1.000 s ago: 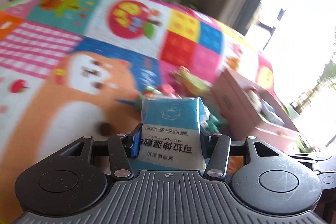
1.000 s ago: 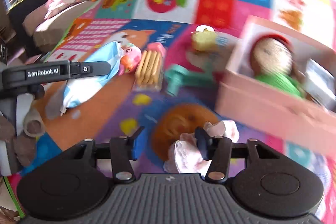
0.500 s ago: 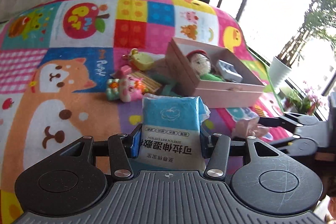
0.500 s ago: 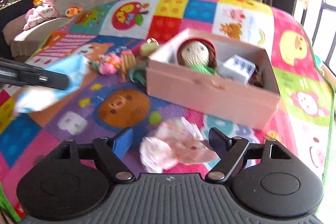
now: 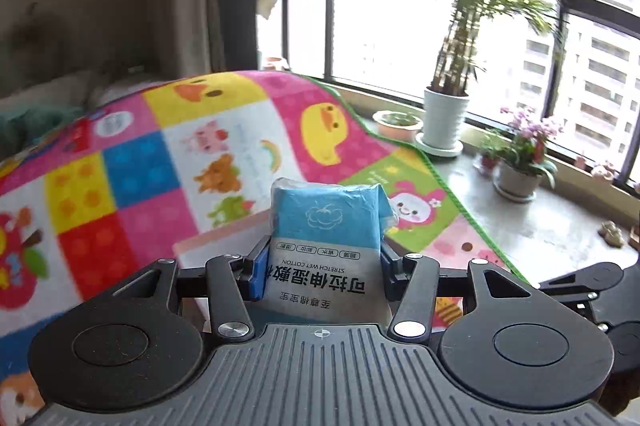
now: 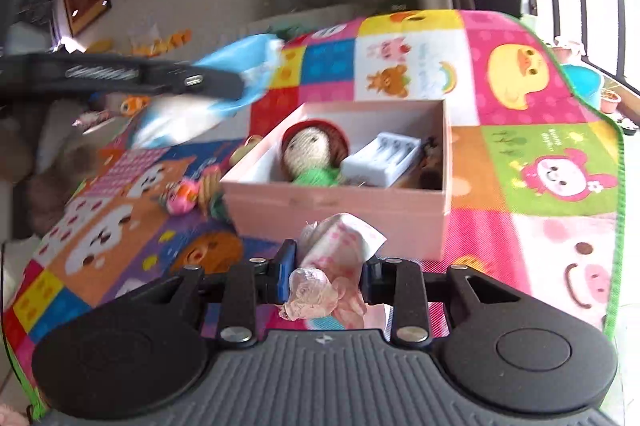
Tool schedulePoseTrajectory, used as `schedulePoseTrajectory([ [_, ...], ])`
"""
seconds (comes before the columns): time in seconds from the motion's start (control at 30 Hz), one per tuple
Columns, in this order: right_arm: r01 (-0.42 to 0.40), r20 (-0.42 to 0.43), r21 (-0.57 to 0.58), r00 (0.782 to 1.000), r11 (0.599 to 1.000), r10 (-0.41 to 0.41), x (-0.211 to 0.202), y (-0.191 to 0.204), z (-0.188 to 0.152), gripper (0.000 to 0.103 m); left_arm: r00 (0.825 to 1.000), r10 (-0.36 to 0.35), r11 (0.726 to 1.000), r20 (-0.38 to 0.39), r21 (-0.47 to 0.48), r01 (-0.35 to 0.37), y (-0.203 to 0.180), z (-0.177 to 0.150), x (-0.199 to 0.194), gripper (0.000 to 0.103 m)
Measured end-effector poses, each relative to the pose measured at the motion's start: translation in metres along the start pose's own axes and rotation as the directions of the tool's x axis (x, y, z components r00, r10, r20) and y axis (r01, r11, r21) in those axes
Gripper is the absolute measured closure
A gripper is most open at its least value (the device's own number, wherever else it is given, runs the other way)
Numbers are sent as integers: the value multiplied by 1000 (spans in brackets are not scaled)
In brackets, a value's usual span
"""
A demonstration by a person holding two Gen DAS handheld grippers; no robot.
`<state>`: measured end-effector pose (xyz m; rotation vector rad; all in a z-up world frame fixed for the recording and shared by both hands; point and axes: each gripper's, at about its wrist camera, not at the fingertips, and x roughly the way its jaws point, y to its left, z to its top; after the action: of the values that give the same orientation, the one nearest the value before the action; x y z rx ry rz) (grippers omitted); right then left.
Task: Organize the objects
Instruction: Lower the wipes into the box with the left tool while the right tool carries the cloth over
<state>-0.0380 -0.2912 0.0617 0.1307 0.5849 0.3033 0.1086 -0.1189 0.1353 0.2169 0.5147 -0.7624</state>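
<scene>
Left gripper [image 5: 322,266] grasps a blue wet-wipe pack [image 5: 326,226] above the pink box's [image 6: 340,204] left edge; right gripper [image 6: 326,272] clamps a pink wrapped packet [image 6: 334,266] near its front wall.

From the left wrist I saw only a corner of the pink box [image 5: 224,246]; the wet-wipe pack [image 5: 326,226] hid the rest. On the right, the small toys [image 6: 188,192] left of it were too blurred to identify.

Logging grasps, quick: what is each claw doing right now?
Left claw: closed on the blue pack.
Right claw: closed on the pink packet.
</scene>
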Motion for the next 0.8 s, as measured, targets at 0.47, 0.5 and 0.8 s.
schedulePoseTrajectory([
  [0.47, 69, -4, 76, 998, 995, -69, 7, -43, -8, 72, 961, 174, 943, -215, 319, -100, 15, 1, 138, 38],
  [0.5, 63, -8, 78, 998, 995, -63, 11, -44, -8, 72, 962, 172, 933, -212, 349, -90, 10, -1, 130, 38],
  [0.8, 32, 2, 72, 999, 997, -32, 19, -38, -4, 72, 986, -12, 983, -168, 177, 42, 18, 3, 72, 44],
])
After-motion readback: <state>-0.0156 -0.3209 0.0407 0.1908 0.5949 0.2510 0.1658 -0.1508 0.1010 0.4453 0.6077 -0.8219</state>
